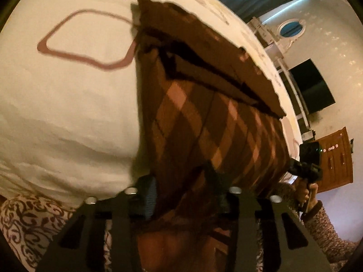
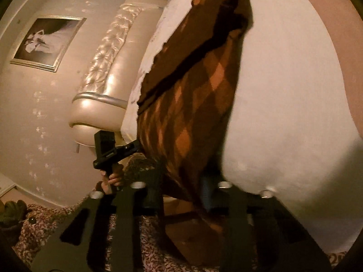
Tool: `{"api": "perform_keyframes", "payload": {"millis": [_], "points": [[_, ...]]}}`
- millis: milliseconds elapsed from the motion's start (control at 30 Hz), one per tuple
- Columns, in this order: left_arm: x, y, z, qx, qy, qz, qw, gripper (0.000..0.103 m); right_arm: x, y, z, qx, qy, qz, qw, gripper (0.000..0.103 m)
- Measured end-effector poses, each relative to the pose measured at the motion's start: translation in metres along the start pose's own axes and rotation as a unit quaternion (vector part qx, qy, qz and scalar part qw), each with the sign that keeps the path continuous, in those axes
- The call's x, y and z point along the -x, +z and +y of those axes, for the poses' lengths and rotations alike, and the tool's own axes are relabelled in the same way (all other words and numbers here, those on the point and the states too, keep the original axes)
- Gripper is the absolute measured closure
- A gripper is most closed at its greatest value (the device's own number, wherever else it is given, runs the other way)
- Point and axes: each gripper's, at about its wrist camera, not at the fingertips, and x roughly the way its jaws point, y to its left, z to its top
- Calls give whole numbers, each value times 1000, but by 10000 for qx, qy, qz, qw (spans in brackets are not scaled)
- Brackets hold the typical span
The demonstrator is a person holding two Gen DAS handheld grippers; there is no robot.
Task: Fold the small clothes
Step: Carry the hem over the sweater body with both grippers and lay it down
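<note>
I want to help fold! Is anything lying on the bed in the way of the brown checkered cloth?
Nothing visible blocks it. The brown checkered cloth stretches over bare white bedsheet, and both the left gripper and right gripper already have it between their jaws.

Bed with a brown garment on it

The bed (image 1: 68, 113) has a pale sheet; a brown diamond-patterned garment (image 1: 204, 104) lies spread across it, its near edge lifted.

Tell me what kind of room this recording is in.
Most likely a home bedroom: a tufted headboard borders the white bed sheet, with a framed picture and a wooden door on the walls.
</note>
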Motion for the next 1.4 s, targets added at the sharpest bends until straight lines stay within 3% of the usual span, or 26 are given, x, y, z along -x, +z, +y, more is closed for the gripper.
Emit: {"api": "perform_keyframes", "payload": {"millis": [33, 67, 167, 433, 533, 667, 833, 933, 1067, 1100, 1167, 1233, 1400], "points": [[-1, -1, 2, 39, -11, 52, 10000, 79, -1, 0, -2, -8, -149, 53, 9999, 98], [-1, -2, 4, 84, -10, 91, 9999, 87, -2, -2, -3, 5, -237, 81, 9997, 99], [-4, -1, 10, 225, -173, 228, 9993, 97, -4, -4, 4, 183, -361, 77, 9992, 99], [27, 28, 14, 584, -770, -352, 9947, 100, 30, 10, 35, 367, 194, -601, 9973, 100], [35, 68, 13, 724, -800, -814, 9908, 100, 44, 35, 40, 366, 416, -983, 9936, 100], [23, 121, 13, 907, -706, -1153, 9867, 100, 51, 76, 26, 169, 374, -1480, 9881, 100], [-29, 156, 23, 1057, -270, -904, 9899, 100, 35, 108, -20, -508, -63, -1727, 9836, 100], [-36, 159, 28, 1070, -451, -858, 9895, 99, 20, 111, -42, -825, -207, -1599, 9835, 100], [-16, 145, 29, 799, -607, -876, 9911, 91, 31, 102, -42, -875, 23, -1610, 9831, 95], [-10, 139, 29, 689, -580, -893, 9919, 88, 36, 97, -40, -818, -8, -1574, 9841, 88], [4, 121, 30, 488, -516, -887, 9935, 63, 46, 85, -37, -767, -66, -1499, 9857, 78], [15, 95, 32, 355, -526, -780, 9949, 55, 58, 66, -36, -719, -179, -1345, 9881, 73], [23, 47, 32, 148, -491, -480, 9975, 52, 79, 16, -35, -608, -289, -990, 9928, 71]]}}
